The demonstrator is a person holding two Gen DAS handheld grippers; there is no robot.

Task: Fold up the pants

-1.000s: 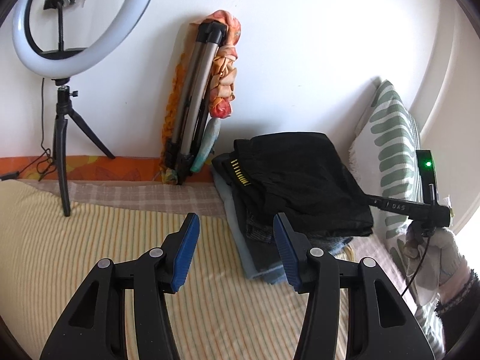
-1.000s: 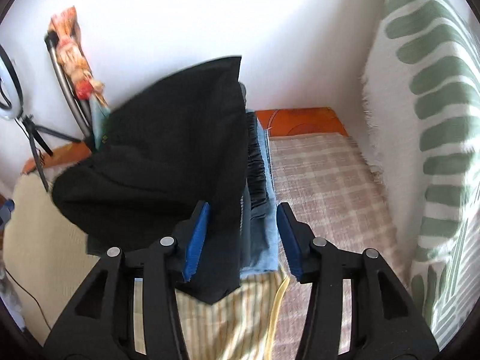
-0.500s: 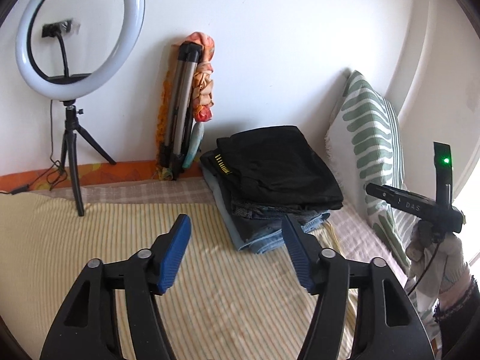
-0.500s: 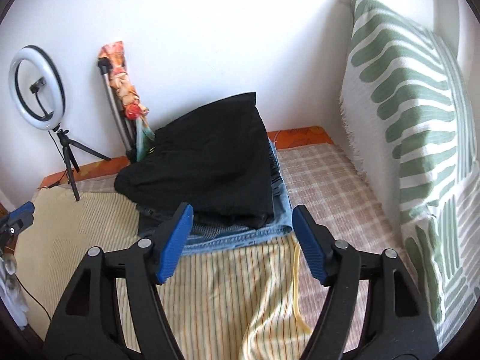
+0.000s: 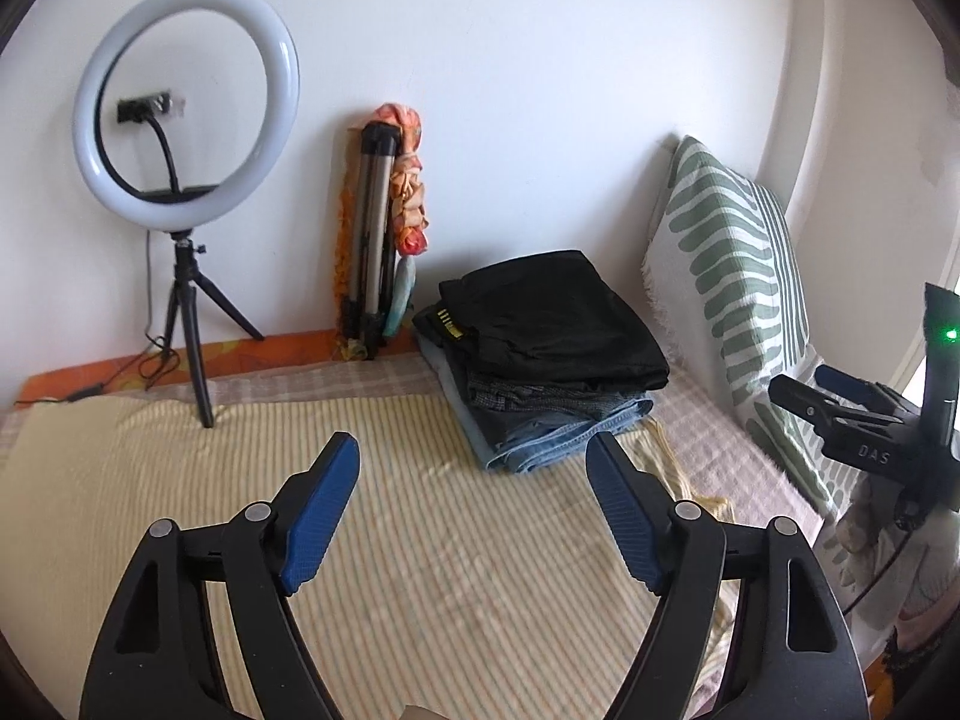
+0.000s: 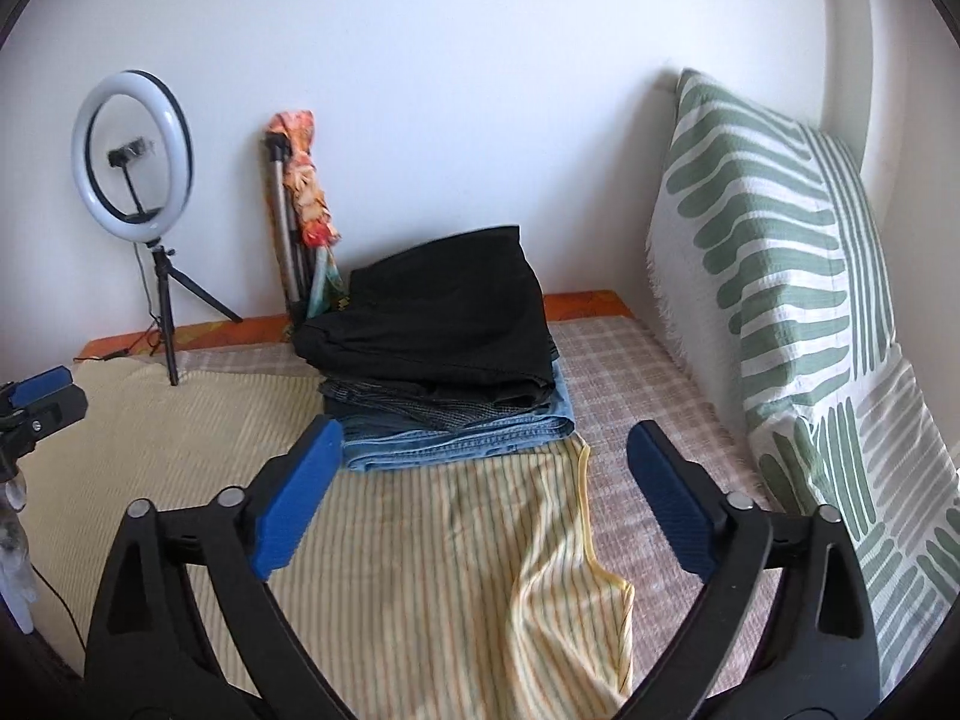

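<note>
Pants (image 6: 444,312), black and folded, lie on top of a stack of folded clothes (image 6: 456,420) at the far side of the bed (image 6: 420,540), near the wall and just left of the green-patterned pillow (image 6: 780,300). The left gripper (image 5: 474,510) and right gripper (image 6: 480,492) both hover over the striped yellow sheet (image 5: 180,480) with fingers spread wide and empty. The stack lies ahead of both, apart from the fingers, its long axis running toward the wall; it sits ahead and right of the left gripper, and ahead, slightly left, of the right one, which appears nearer. The fold looks finished.
</note>
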